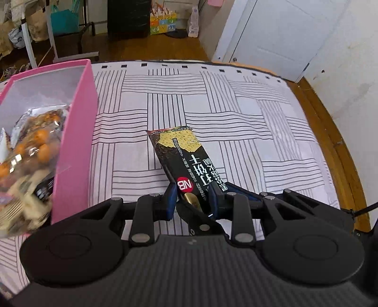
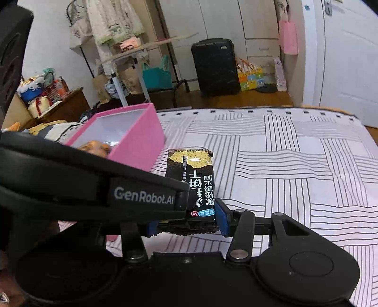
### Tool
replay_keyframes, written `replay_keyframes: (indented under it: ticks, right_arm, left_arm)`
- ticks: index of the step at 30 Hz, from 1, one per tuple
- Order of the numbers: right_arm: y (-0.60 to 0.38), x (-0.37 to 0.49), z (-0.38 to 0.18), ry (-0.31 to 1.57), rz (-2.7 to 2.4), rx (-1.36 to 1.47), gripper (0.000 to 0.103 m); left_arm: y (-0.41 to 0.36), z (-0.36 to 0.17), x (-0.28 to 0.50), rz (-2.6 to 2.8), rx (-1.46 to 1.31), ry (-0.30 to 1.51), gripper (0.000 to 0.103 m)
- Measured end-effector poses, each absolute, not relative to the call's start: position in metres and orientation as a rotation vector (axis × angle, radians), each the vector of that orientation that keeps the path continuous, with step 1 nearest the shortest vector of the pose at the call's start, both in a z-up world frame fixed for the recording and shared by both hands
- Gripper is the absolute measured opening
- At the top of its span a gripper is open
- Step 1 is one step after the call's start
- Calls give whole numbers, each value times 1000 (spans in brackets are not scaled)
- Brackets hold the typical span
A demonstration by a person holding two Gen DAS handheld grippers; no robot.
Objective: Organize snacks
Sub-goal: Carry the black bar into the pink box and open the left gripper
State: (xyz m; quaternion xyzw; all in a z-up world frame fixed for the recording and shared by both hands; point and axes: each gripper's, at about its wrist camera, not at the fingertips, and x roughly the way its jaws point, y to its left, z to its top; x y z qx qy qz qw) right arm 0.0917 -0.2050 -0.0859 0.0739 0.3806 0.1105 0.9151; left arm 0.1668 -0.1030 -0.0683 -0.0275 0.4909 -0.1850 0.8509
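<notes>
Cracker packet (image 1: 186,163) clamped in both jaws, pink box (image 1: 78,132) of snacks beside, striped sheet (image 1: 236,118) beneath

A lived-in home bedroom: a bed (image 2: 295,165) under a striped sheet, a black suitcase (image 2: 213,66) on the wood floor (image 1: 153,47), white wardrobe doors (image 2: 236,21), and clothes on a rack (image 2: 113,21).

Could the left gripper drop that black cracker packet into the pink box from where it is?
Probably yes: the left gripper grips the cracker packet, and the pink box stands open-topped beside it, nothing between.
</notes>
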Motion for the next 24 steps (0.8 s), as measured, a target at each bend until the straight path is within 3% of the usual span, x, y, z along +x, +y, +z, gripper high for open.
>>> replay_keyframes:
  ticks: [24]
  right_arm:
    - [-132,46,-2,637,326,6,53]
  left_arm:
    - [-11,15,90,-385,-132,864,28]
